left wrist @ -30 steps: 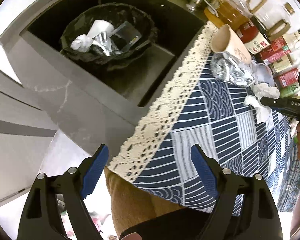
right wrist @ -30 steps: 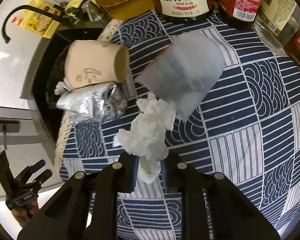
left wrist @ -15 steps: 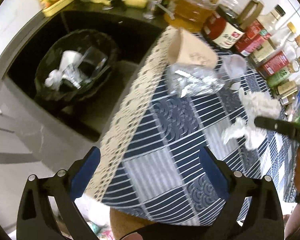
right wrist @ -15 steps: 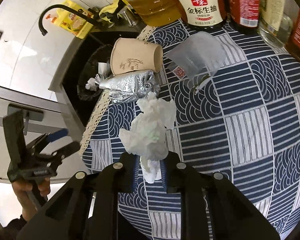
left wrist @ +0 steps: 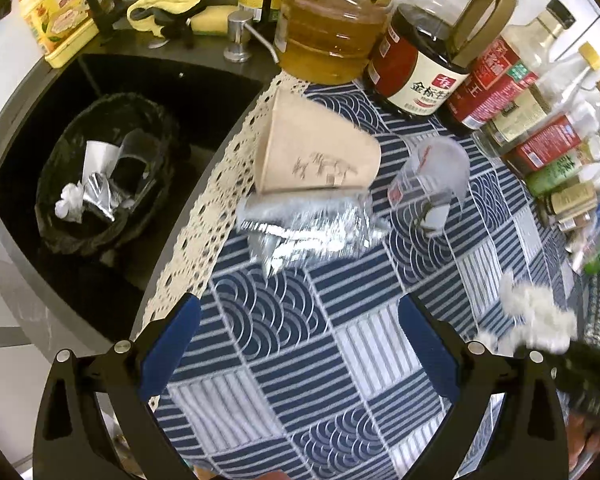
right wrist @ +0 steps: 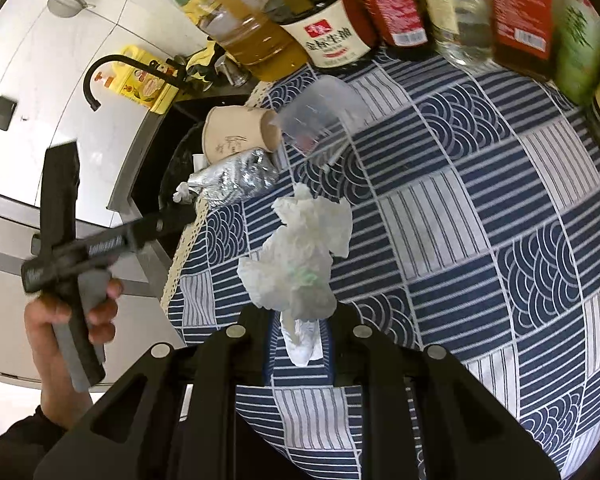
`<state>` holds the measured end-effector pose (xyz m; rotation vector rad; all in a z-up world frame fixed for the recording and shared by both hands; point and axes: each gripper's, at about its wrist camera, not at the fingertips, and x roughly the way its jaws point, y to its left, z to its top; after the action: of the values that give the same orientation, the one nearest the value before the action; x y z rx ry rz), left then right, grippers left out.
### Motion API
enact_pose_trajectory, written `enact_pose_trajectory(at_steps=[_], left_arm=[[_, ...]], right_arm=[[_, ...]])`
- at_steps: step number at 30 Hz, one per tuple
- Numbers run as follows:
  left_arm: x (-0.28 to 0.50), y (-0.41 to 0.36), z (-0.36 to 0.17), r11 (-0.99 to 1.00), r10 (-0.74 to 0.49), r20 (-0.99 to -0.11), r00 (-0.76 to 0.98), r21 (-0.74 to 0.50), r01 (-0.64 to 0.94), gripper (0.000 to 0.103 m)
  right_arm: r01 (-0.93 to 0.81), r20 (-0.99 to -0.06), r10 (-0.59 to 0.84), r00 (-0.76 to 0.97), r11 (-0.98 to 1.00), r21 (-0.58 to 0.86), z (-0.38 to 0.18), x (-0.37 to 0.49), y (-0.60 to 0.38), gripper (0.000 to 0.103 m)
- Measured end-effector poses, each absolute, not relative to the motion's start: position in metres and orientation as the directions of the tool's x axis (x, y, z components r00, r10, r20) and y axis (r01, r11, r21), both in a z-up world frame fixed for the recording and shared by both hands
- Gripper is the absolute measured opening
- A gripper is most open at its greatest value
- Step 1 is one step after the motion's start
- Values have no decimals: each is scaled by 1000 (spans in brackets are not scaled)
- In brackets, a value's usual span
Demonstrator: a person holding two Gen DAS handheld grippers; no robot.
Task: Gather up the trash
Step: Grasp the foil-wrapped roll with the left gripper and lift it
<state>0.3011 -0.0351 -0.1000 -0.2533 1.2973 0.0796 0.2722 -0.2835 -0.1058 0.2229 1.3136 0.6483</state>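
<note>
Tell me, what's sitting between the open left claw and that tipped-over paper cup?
In the left wrist view, a crumpled silver foil wrapper lies between the left gripper and the paper cup, right against the cup; nearer the gripper, only patterned tablecloth.

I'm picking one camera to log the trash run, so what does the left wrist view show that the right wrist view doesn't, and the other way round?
Only the left wrist view: the inside of the black trash bag in the sink, already holding scraps, and the left gripper wide open with nothing between its fingers.

Only the right wrist view: the right gripper shut on the crumpled tissue, and the hand holding the other gripper.

Both: the tipped paper cup, the foil wrapper, the clear plastic cup and the tissue.
</note>
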Motion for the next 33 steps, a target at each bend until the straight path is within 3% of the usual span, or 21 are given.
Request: enact_pose_trajectory(at_steps=[15,33], left_arm=[[349,-45,-128,956,2,-985,173,-48,-288,96],[371,-43,-143,929,-5,-989,151,-61,-364,97]], right_arm=[[-279,-789,601,126,785,553,-115,282,-311,20],[-294,-785,611,99,772,564,-124,286,-305,20]])
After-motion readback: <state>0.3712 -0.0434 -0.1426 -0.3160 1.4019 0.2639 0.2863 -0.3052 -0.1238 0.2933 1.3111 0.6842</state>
